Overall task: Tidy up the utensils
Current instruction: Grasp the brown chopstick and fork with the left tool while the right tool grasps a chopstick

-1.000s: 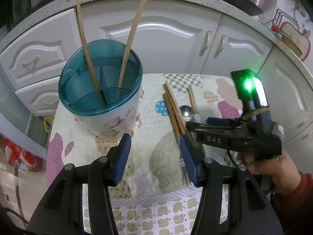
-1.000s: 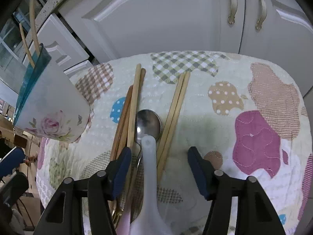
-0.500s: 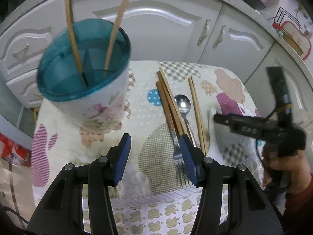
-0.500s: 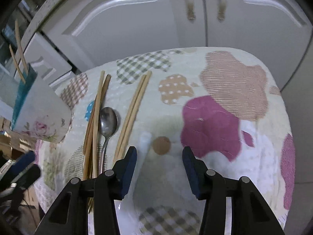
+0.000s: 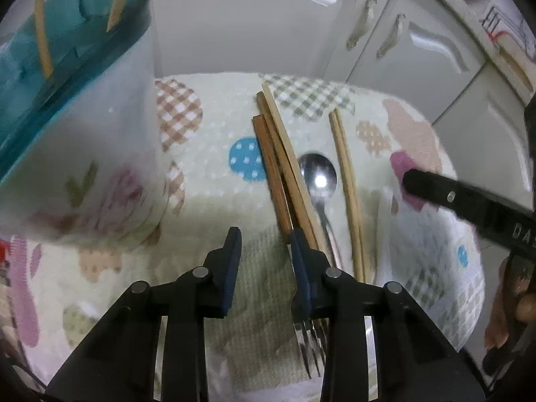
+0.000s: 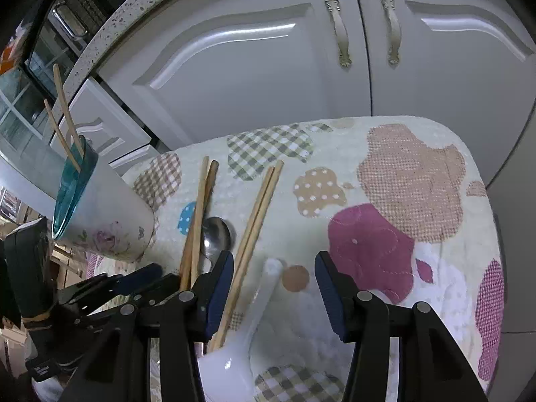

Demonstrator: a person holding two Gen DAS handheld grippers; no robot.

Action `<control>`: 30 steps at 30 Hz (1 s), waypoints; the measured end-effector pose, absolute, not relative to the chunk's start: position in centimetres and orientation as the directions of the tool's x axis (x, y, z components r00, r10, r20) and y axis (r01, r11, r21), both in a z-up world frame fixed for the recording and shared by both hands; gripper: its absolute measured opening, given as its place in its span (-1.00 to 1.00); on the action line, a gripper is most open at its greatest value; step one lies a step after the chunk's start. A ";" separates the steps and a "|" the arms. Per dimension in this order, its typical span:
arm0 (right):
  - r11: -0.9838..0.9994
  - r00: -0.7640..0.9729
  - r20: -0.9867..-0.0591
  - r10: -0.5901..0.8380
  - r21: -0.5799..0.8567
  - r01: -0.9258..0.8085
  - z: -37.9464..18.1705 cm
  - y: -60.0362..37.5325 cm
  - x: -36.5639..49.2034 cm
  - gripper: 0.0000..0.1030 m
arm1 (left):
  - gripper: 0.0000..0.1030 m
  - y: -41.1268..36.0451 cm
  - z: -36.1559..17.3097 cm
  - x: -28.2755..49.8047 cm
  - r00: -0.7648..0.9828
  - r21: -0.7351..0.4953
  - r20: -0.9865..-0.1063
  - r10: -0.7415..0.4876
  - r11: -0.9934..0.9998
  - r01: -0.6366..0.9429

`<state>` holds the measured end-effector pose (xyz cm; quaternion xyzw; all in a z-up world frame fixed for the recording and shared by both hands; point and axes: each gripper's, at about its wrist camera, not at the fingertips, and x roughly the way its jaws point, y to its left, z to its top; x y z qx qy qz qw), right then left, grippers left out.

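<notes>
On the patterned cloth [image 5: 207, 154] lie dark brown chopsticks [image 5: 271, 167], a metal spoon [image 5: 316, 176], a pale chopstick pair [image 5: 348, 201] and a fork [image 5: 310, 348]. My left gripper [image 5: 264, 244] hangs low over the cloth with its jaws closing. Only cloth shows between them; its right finger rests by the brown chopsticks' near ends. A white ceramic spoon [image 6: 268, 288] lies with its handle between the jaws of my right gripper [image 6: 273, 268], whose pads stand apart from it. The teal-rimmed holder [image 5: 77, 134] stands at the left with two chopsticks in it.
White cabinet doors [image 6: 254, 77] rise just behind the small cloth-covered table. The cloth drops off at the right edge [image 6: 492, 234]. In the left wrist view the right gripper's body [image 5: 469, 204] and a hand reach in from the right.
My left gripper has sunk closer to the cloth and the brown chopsticks, and its jaws have narrowed. The right gripper slid right off the metal spoon and narrowed slightly.
</notes>
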<state>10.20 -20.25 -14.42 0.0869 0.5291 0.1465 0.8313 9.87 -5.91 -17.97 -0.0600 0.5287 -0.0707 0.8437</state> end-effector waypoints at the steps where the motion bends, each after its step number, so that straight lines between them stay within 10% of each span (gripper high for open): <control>1: 0.940 0.395 -0.853 0.340 0.305 -0.152 -14.5 -20.3 10.3 -0.04 | -0.43 -6.0 -17.9 10.2 0.432 -0.185 -0.881 -0.192 0.981 0.059; 9: 0.940 0.372 -0.864 0.340 0.296 -0.170 -16.0 -18.9 13.7 -0.24 | -0.46 -7.0 -18.4 12.2 0.395 -0.230 -0.888 -0.236 0.971 0.063; 19: 0.938 0.325 -0.882 0.340 0.295 -0.181 -17.9 -17.9 14.3 -1.00 | -0.84 -6.0 -18.1 11.4 0.371 -0.256 -0.889 -0.268 0.963 0.083; 27: 0.946 0.294 -0.900 0.321 0.292 -0.141 -17.8 -22.3 10.8 -1.00 | -0.88 -4.6 -17.9 6.4 0.326 -0.264 -0.901 -0.287 0.958 0.116; 30: 0.926 0.296 -0.878 0.376 0.358 -0.116 -17.2 -22.2 11.2 -0.56 | -0.88 -4.9 -17.6 6.1 0.317 -0.250 -0.909 -0.272 0.962 0.110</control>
